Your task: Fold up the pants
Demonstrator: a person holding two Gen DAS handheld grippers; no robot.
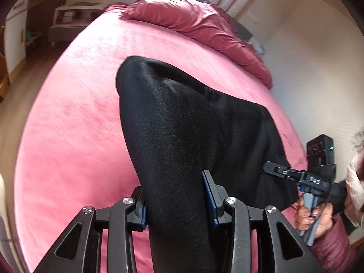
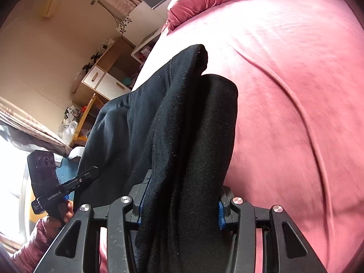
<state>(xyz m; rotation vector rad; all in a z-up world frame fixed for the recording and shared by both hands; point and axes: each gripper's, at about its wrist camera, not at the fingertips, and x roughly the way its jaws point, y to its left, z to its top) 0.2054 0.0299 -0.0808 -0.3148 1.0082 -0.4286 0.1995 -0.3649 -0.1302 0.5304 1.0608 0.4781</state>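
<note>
The black pants [image 1: 173, 122] are held up over the pink bed [image 1: 68, 118], gripped at two places and draped forward from both tongs. In the left wrist view, a thick bunch of the fabric is clamped between the blue pads of the left tongs [image 1: 175, 195], which are closed on it; the cloth rises ahead of the jaws to a rounded fold and falls away to the right. There the right tongs [image 1: 284, 173] are seen from the side, carried by a hand [image 1: 311, 216] in a dark red quilted sleeve. In the right wrist view, the right tongs [image 2: 179, 195] are likewise closed on a gathered layer of the pants [image 2: 182, 118], with fabric filling the gap between the pads. The left tongs [image 2: 86, 177] are seen at the lower left, against the cloth's edge. A crumpled red duvet [image 1: 200, 25] is piled at the far end of the bed, well apart from the pants.
</note>
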